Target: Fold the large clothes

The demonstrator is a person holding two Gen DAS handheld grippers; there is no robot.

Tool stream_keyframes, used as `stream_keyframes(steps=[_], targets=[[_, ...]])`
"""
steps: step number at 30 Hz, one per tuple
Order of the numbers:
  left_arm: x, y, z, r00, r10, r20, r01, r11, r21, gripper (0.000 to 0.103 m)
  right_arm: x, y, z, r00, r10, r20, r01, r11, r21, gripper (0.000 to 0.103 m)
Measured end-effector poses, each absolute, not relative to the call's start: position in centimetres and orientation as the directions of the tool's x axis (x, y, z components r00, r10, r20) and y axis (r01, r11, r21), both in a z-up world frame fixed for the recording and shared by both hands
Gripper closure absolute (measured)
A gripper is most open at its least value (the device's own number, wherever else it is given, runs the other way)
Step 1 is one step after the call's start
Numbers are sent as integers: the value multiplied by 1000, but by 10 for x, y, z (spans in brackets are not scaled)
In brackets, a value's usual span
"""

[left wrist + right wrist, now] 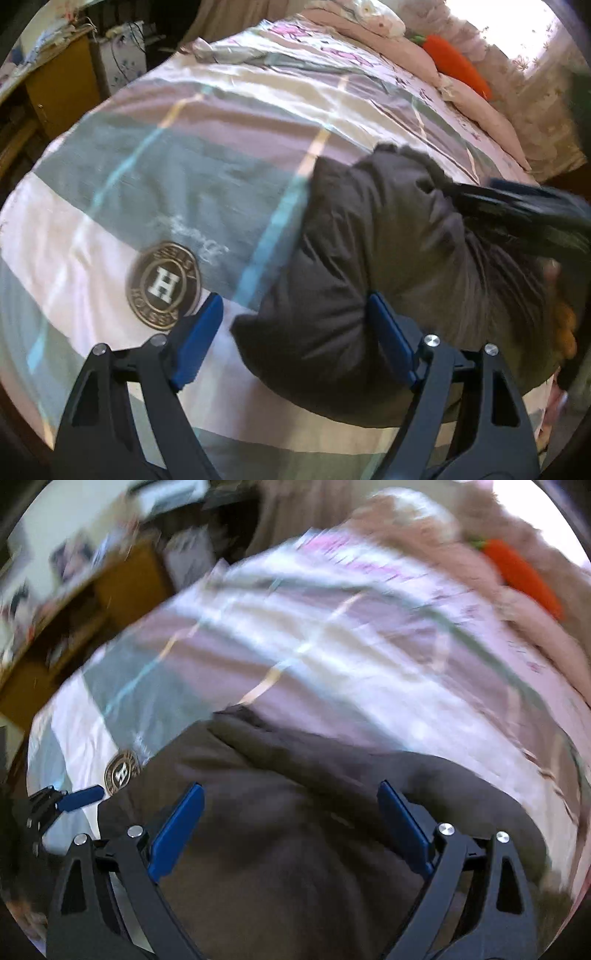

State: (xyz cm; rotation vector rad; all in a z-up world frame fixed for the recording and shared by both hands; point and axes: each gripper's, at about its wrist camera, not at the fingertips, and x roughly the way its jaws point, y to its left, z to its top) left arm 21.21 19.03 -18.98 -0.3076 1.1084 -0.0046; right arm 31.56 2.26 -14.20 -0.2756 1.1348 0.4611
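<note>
Blue-padded left gripper (295, 339) gapes empty, dark grey garment (369, 258) bunched ahead and to its right on striped bedspread (184, 147). Right gripper (291, 827) also spread wide, empty, directly over garment, so nearer. Long axis unclear, blurred.

left gripper (295, 332): black angular arms with cut-out slots, flat blue pads (201, 339), two round silver screws per side | right gripper (291, 827): same build, black slotted arms, blue pads (177, 830), silver screw heads | cables, markings: none legible
</note>
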Motion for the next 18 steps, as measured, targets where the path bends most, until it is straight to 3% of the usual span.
stream_keyframes(steps=[2, 3, 4, 7, 12, 14, 15, 16, 17, 18], targets=[[214, 190, -198, 436, -165, -884, -154, 955, -254, 22, 332, 47, -169, 277, 168, -946, -502, 865, 6, 15], [215, 192, -202, 430, -175, -885, -159, 951, -266, 22, 337, 51, -179, 261, 161, -952, -498, 867, 10, 55], [216, 193, -205, 424, -192, -885, -160, 946, -282, 22, 344, 52, -190, 246, 133, -960, -472, 882, 2, 80], [217, 192, -213, 415, -216, -884, -159, 939, -304, 22, 361, 48, -198, 294, 127, -947, -378, 926, 7, 85], [214, 182, -211, 415, -170, -894, -143, 958, -249, 22, 379, 44, -197, 491, 43, -870, -256, 962, -97, 85], [210, 182, -202, 447, -135, -884, -149, 964, -222, 22, 373, 26, -175, 543, 128, -830, -241, 970, -8, 81], [208, 180, -195, 467, -115, -877, -148, 967, -205, 22, 365, 11, -158, 572, 186, -799, -229, 971, 63, 60], [206, 179, -189, 483, -100, -870, -144, 971, -191, 22, 354, -5, -141, 595, 240, -767, -222, 966, 130, 29], [203, 176, -181, 504, -80, -860, -138, 975, -172, 22, 332, -29, -118, 633, 286, -719, -222, 957, 186, 21], [200, 172, -172, 525, -66, -849, -131, 979, -157, 22, 314, -44, -104, 657, 298, -693, -228, 954, 194, 20]])
